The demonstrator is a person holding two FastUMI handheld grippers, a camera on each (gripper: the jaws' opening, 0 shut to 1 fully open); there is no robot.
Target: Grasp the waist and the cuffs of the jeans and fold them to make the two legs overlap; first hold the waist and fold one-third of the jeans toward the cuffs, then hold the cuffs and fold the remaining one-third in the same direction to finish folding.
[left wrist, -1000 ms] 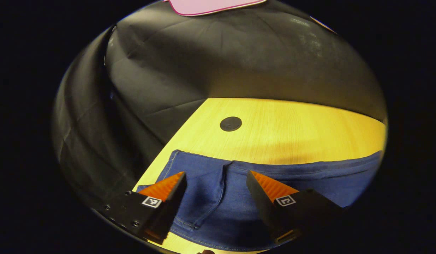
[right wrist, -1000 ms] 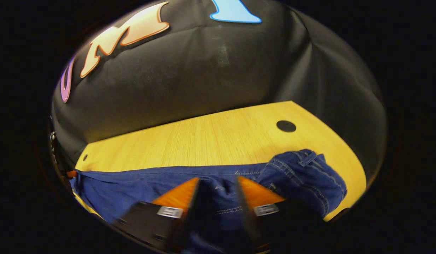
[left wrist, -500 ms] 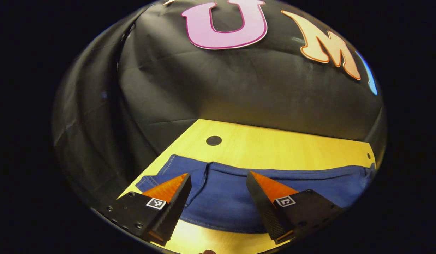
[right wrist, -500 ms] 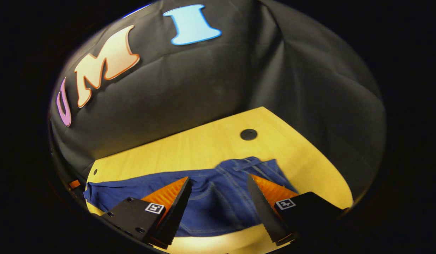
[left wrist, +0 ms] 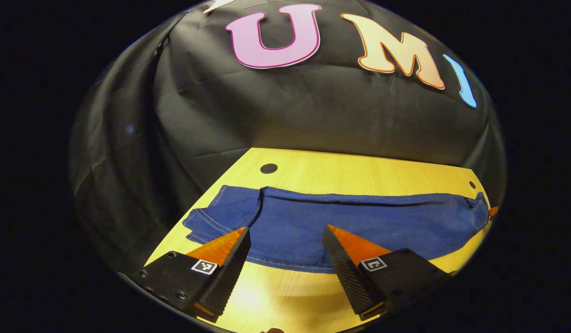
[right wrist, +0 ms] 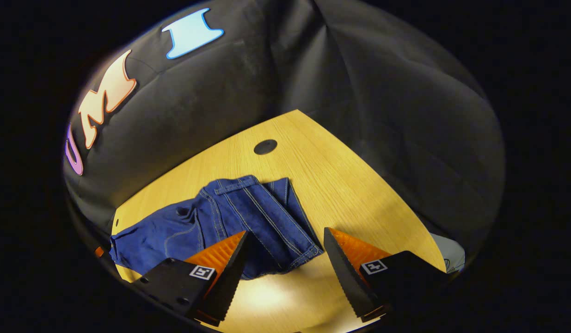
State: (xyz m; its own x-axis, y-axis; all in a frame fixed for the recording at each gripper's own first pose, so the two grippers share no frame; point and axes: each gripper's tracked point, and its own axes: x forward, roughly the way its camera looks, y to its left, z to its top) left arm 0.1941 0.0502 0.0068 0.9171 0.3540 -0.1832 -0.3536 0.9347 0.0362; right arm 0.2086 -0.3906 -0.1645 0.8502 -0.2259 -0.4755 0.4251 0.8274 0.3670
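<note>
The jeans (left wrist: 340, 224) lie flat on the wooden bench (left wrist: 359, 169) as one long blue band, the two legs apparently laid one over the other. In the left gripper view the cuffs (left wrist: 220, 212) sit at the near-left end. In the right gripper view the waist (right wrist: 248, 203) lies ahead with its band turned toward the far edge, near a dark round hole (right wrist: 265, 146) in the bench.

Both tongs hang above the cloth with jaws spread and nothing between them: the left tongs (left wrist: 285, 240) over the cuff end, the right tongs (right wrist: 285, 243) over the waist.

The waist end looks rumpled (puckers beside the seat seams), so my worry is that a grip taking just the top layer would drag the legs out of line during the one-third fold. A pinch too close to one corner could skew the fold.

A second ago the right tongs were pinched on the denim and the waist stood bunched; now they are off it and higher, and the left tongs have risen too.
</note>
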